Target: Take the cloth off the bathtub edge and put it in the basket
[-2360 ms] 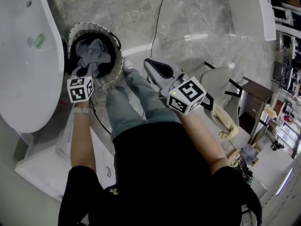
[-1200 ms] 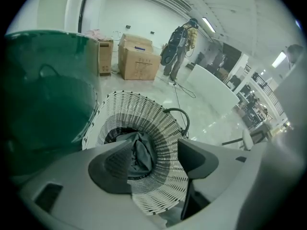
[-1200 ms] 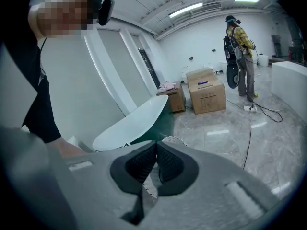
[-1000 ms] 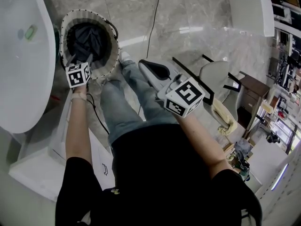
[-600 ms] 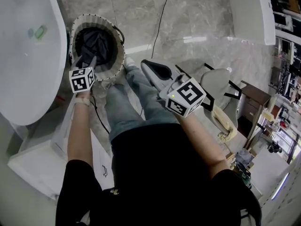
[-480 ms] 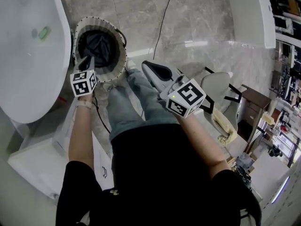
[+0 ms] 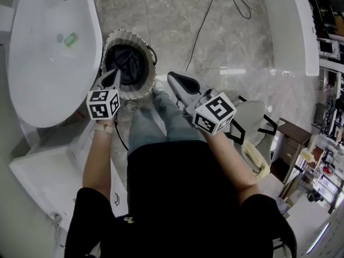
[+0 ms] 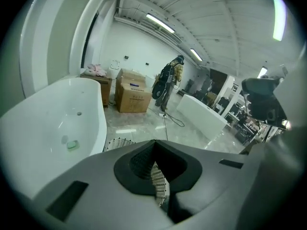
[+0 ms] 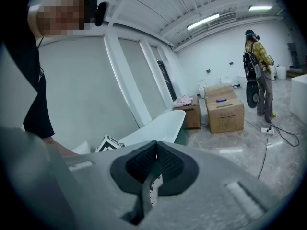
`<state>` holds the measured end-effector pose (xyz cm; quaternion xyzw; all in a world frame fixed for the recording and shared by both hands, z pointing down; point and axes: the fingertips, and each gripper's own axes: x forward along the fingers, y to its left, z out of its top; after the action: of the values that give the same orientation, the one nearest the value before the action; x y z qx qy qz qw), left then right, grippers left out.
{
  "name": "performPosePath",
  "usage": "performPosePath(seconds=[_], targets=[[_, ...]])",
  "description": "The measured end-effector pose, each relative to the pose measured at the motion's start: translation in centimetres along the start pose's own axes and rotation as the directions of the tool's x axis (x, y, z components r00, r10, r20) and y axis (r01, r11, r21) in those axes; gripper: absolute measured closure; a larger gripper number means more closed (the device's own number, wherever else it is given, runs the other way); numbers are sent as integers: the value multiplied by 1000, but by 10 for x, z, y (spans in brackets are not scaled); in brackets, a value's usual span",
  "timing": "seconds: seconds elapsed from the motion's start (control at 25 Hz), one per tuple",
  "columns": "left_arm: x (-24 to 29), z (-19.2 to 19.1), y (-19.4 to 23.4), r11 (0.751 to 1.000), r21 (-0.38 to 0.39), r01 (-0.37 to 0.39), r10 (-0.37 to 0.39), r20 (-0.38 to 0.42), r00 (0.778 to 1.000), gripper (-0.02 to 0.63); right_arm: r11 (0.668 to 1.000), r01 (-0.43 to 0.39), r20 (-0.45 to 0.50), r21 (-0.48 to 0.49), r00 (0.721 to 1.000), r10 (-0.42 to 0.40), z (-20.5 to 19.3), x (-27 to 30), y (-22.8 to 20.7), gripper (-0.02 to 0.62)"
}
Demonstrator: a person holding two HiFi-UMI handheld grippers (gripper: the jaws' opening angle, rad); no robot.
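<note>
The round woven basket (image 7: 146,84) stands on the marble floor beside the white bathtub (image 7: 48,74). A dark grey cloth (image 7: 128,63) lies crumpled inside it. My left gripper (image 7: 114,72) hovers over the basket's near-left rim, jaws shut and empty, apart from the cloth. In the left gripper view the jaws (image 8: 156,169) meet, with the basket's rim (image 8: 117,143) and the bathtub (image 8: 57,123) beyond. My right gripper (image 7: 174,79) is held to the right of the basket above the person's legs, also shut with nothing in it (image 9: 153,171).
A small green thing (image 7: 70,38) lies in the bathtub. A black cable (image 7: 201,31) runs across the floor. Another white tub (image 7: 293,26) stands at upper right and a chair (image 7: 252,122) at right. Cardboard boxes (image 8: 132,92) and a person (image 8: 168,80) are farther off.
The left gripper's jaws have closed, and it has drawn back from over the basket's middle toward its near-left rim. The cloth stays in the basket. The right gripper has barely moved.
</note>
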<state>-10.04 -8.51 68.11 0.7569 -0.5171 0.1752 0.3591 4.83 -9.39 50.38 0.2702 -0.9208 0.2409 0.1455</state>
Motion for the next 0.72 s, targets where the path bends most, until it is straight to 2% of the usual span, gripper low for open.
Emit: performPosePath(seconds=[0.44,0.72], targets=[[-94,88,-49,1000,-5,9,-8,159,987,592,991,-118,61,-58,991,122,64,-3,34,598],[-156,133,-84,998,58,-15,-1,251,968,592,975,-201,87,-93,974,209,97,-19,59,598]])
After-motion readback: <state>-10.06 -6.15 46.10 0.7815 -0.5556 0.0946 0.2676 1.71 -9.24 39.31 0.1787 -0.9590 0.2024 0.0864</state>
